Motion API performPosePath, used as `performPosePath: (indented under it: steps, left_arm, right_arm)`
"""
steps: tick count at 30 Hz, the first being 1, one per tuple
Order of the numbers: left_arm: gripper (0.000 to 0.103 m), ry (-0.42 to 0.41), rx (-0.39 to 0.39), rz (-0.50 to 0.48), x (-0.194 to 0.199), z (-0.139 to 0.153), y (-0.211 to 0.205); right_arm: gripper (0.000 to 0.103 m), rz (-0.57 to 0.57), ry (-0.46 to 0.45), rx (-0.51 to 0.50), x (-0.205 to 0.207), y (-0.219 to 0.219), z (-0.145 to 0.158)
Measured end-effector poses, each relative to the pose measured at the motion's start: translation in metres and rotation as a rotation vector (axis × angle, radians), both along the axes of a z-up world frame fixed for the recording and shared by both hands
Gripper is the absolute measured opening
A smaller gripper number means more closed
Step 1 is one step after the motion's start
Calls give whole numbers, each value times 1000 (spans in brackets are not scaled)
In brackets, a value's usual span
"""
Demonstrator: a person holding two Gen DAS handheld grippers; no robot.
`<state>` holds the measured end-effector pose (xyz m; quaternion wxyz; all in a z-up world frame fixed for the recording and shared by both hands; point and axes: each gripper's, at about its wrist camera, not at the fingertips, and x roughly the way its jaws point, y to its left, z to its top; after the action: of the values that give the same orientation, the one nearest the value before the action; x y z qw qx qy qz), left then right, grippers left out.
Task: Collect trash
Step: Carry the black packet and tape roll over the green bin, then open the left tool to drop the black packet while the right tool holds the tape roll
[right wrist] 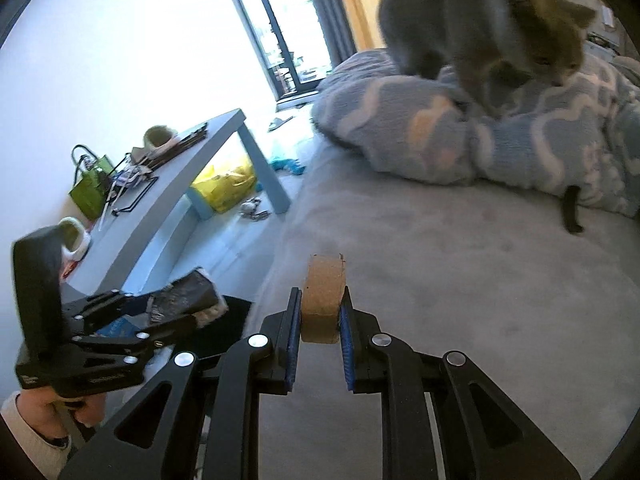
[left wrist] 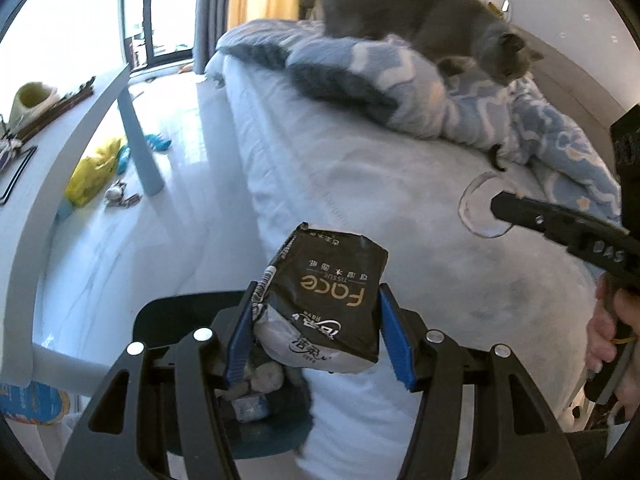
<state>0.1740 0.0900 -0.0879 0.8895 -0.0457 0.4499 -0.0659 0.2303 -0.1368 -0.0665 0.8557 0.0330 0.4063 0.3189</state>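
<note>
My left gripper (left wrist: 316, 286) is shut on a black tissue pack (left wrist: 328, 292), its blue pads pressing both sides. Under it stands a dark bin (left wrist: 160, 312) with crumpled trash inside, beside the bed. My right gripper (right wrist: 321, 294) is shut on a short brown cardboard roll (right wrist: 324, 276) above the grey bed sheet (right wrist: 460, 300). The left wrist view shows the right gripper (left wrist: 498, 204) at the right, over the bed, with the roll (left wrist: 472, 208) seen as a ring at its tip. In the right wrist view the left gripper (right wrist: 172, 304) and the pack (right wrist: 184, 290) are low on the left.
A grey cat (left wrist: 432, 20) stands on a blue patterned blanket (left wrist: 420, 92) at the far side of the bed. A pale table (left wrist: 72, 128) with clutter stands on the left. A yellow bag (left wrist: 94, 170) and small items lie on the floor under it.
</note>
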Motion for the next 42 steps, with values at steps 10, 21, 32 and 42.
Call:
performPosePath:
  steps: [10, 21, 32, 42]
  left_arm:
    - [60, 134, 28, 69, -1, -51, 62]
    - [60, 269, 15, 94, 4, -92, 97]
    - [78, 356, 5, 104, 2, -117, 111]
    - [83, 282, 3, 143, -6, -90, 136]
  right_arm:
    - [18, 156, 48, 14, -16, 85, -12]
    - [18, 239, 109, 1, -20, 143, -26]
    - [18, 226, 145, -38, -10, 168, -41]
    - [18, 238, 189, -98, -9, 194, -64]
